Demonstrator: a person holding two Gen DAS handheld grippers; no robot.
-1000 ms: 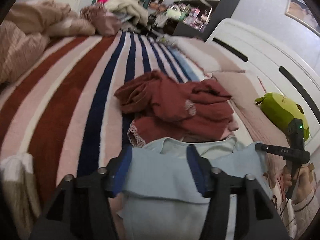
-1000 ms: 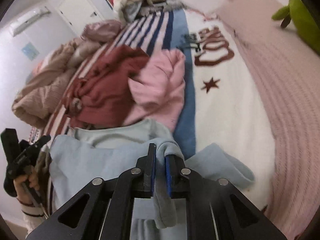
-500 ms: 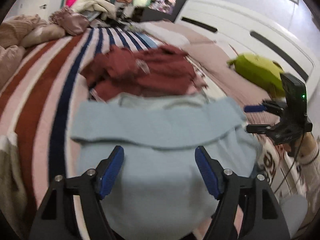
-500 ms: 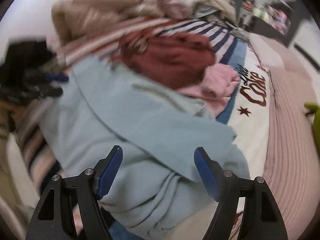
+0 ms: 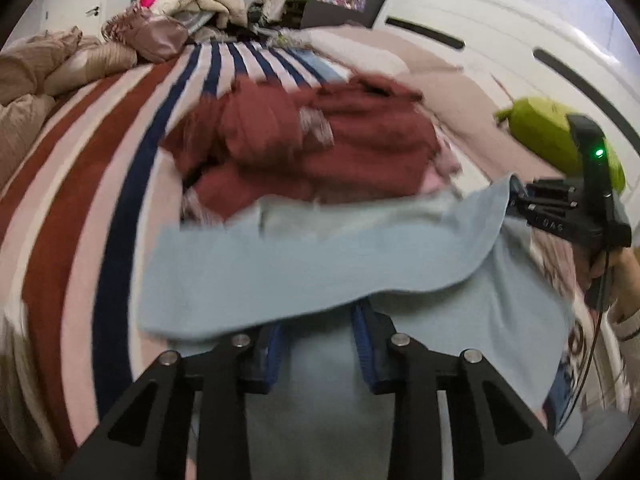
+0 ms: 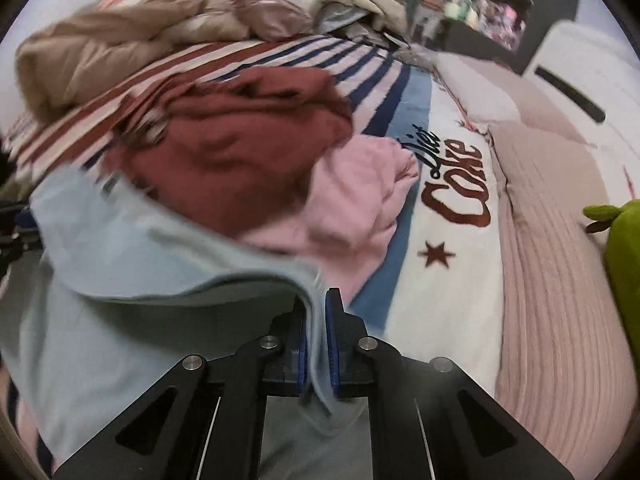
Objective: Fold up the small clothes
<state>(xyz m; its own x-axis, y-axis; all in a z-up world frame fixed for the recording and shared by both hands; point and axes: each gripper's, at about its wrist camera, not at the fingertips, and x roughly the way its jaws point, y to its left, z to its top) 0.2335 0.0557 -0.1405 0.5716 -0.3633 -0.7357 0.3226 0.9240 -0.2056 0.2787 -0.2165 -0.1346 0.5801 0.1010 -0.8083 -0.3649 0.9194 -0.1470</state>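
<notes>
Blue top [image 5: 320, 256] lies on the bed [image 5: 80, 168], near edge lifted as a fold. Right hand-held gripper [image 6: 317, 344] clamped on its edge. Left hand-held gripper [image 5: 320, 344]: pads part-closed, tips hidden under the fold, so I cannot tell if it grips. Behind: red heap [image 6: 232, 152], pink garment [image 6: 352, 208]. No containers seen. Frames motion-blurred; green toy [image 6: 624, 264] cut off.

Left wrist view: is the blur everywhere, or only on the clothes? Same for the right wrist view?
Left wrist view: dark red clothes and light blue garment smeared, gripper fingers sharp. Right wrist view: the garment's edge blurs, the Coke lettering stays readable.
</notes>
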